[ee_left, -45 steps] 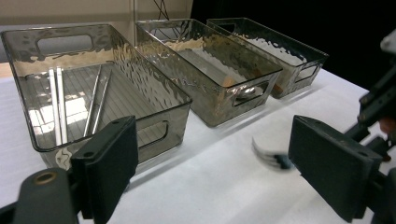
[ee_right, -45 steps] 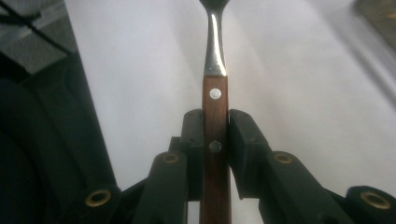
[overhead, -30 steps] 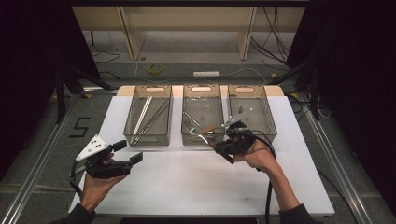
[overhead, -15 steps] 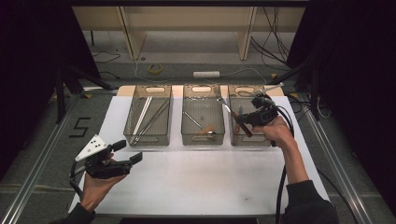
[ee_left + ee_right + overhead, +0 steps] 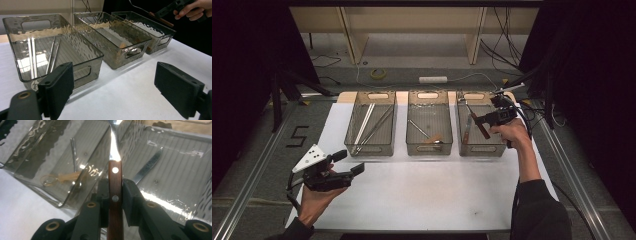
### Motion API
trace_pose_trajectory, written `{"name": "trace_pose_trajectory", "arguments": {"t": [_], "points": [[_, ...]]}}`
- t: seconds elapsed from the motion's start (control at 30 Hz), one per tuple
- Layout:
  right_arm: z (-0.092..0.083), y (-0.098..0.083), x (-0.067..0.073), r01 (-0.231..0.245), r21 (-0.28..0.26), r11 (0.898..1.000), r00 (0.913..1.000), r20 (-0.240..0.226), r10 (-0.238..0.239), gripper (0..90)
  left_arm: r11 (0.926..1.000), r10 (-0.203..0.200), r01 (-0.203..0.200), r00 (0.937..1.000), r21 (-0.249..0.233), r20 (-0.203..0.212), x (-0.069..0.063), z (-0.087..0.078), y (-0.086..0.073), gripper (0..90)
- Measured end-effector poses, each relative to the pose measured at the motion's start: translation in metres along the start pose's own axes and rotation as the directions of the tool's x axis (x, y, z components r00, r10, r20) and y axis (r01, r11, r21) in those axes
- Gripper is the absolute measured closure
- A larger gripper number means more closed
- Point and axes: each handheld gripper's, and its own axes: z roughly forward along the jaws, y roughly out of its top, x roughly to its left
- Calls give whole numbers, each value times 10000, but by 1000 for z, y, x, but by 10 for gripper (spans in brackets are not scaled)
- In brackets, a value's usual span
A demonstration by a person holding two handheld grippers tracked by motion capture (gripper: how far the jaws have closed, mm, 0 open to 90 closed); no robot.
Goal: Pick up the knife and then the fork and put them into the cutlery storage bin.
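My right gripper [image 5: 480, 120] [image 5: 115, 185] is shut on a wooden-handled metal utensil [image 5: 476, 120] [image 5: 115, 171], its pads clamping the riveted brown handle. The utensil hangs over the right clear bin [image 5: 482, 150], with its metal end pointing to the bin's far left corner. A knife [image 5: 467, 131] [image 5: 147, 168] lies inside that bin. The held utensil [image 5: 161, 19] also appears far off in the left gripper view. My left gripper [image 5: 348, 162] [image 5: 120, 87] stands open above the white table near the front left, with nothing between its pads.
Three clear bins stand in a row on the white table [image 5: 427, 195]. The left bin [image 5: 373, 148] holds long metal sticks [image 5: 364, 125]. The middle bin [image 5: 428, 149] holds a utensil with a pale wooden part [image 5: 432, 139]. Dark floor and cables surround the table.
My right hand has carried the utensil from the front of the middle and right bins rightward and away, to above the right bin. The left hand has stayed put.
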Motion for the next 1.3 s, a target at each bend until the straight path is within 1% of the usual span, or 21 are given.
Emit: {"name": "trace_pose_trajectory", "arguments": {"t": [0.17, 0.33, 0.53, 0.63, 0.7, 0.77, 1.13, 1.3], "points": [[6, 1, -5, -230, 97, 9997, 9995, 233, 228, 775, 10000, -10, 10, 10000, -3, 10, 0, 0, 0, 157], [13, 3, -9, -428, 209, 9989, 9975, 580, 415, 775, 10000, -8, 8, 10000, -6, 13, 0, 0, 0, 157], [22, 4, -9, -518, 443, 9977, 9939, 1000, 472, 775, 10000, -24, 24, 10000, -21, 17, 0, 0, 0, 157], [25, 4, -9, -483, 547, 9973, 9925, 1151, 418, 775, 10000, -19, 19, 10000, -26, 19, 0, -1, 0, 157], [27, 4, -8, -560, 586, 9967, 9915, 1209, 486, 775, 10000, -22, 22, 10000, -24, 18, 0, -1, 0, 157], [29, 4, -8, -530, 652, 9965, 9905, 1300, 442, 775, 10000, -7, 7, 10000, -32, 20, 0, -1, 0, 157], [41, 2, -10, -731, 1000, 9923, 9856, 1592, 566, 774, 10000, -22, 22, 10000, -20, 14, 0, 0, 0, 157], [44, 2, -10, -694, 1099, 9915, 9847, 1668, 504, 774, 10000, -1, 1, 10000, -18, 23, 0, 0, 0, 157]]}}
